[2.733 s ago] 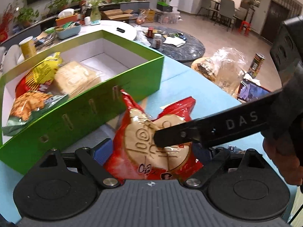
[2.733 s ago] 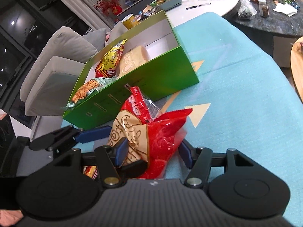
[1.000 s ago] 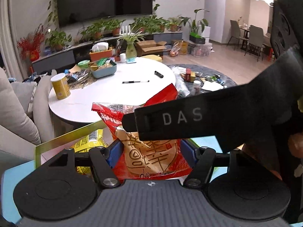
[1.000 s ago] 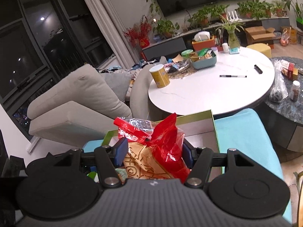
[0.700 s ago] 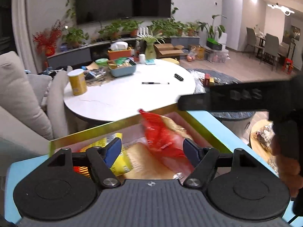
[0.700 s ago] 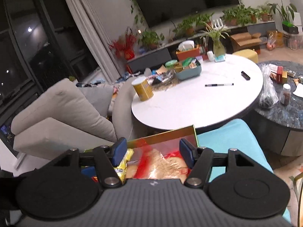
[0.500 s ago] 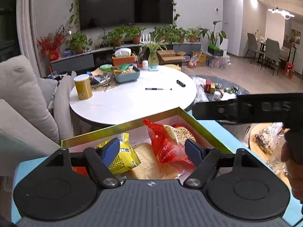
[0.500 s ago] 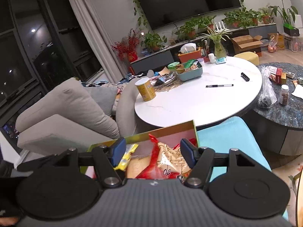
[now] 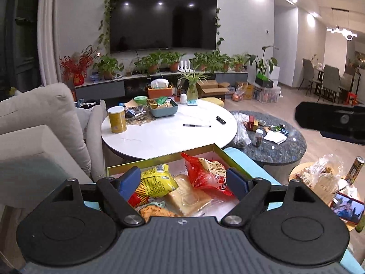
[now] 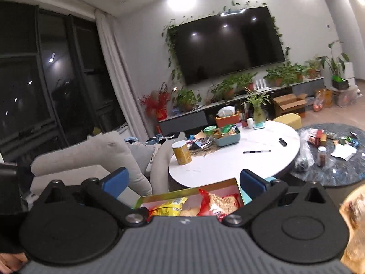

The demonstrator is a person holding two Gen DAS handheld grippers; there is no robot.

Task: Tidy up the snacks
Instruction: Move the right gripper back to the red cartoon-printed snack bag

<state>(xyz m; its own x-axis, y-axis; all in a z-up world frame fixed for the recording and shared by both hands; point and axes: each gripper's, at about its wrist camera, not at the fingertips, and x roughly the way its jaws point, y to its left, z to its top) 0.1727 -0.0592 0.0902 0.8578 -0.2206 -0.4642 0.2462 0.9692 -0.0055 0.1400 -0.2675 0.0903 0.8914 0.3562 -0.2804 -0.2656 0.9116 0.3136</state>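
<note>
Since 2.7 seconds ago, the red snack bag (image 9: 206,173) has left both sets of tongs and passed from the blue surface (image 9: 247,163) into the green box (image 9: 159,158); both tongs have since drawn up and back.

Left tongs (image 9: 183,179): spread wide, nothing between the blue pads (image 9: 130,179). Right tongs (image 10: 183,180): likewise spread and holding nothing.

Edges and room: in the left wrist view the box's far rim runs from 9 to 1 o'clock of the tongs' gap, its right corner near 1 o'clock. The red snack bag leans tilted in the right end of the box, its top corner standing above the rim. Open air lies over the box between the pads.

Contents: a yellow snack bag (image 9: 156,180) lies at the left, a pale clear-wrapped packet (image 9: 184,195) sits in the middle touching the red bag, and an orange-printed bag (image 9: 152,211) shows at 6 o'clock, partly hidden by the tongs' body.

Obstructions: the right tongs' dark finger (image 9: 330,122) crosses the left view at 3 o'clock, well clear of the box.

Surroundings: a white round table (image 9: 168,134) stands beyond the box at 12 o'clock, carrying a yellow can (image 9: 116,119), a teal tray (image 9: 163,108) and a pen (image 9: 196,125). A grey sofa (image 9: 43,123) is at 9 o'clock, a dark round table (image 9: 280,143) at 2 o'clock, a wall television (image 9: 163,19) above.
</note>
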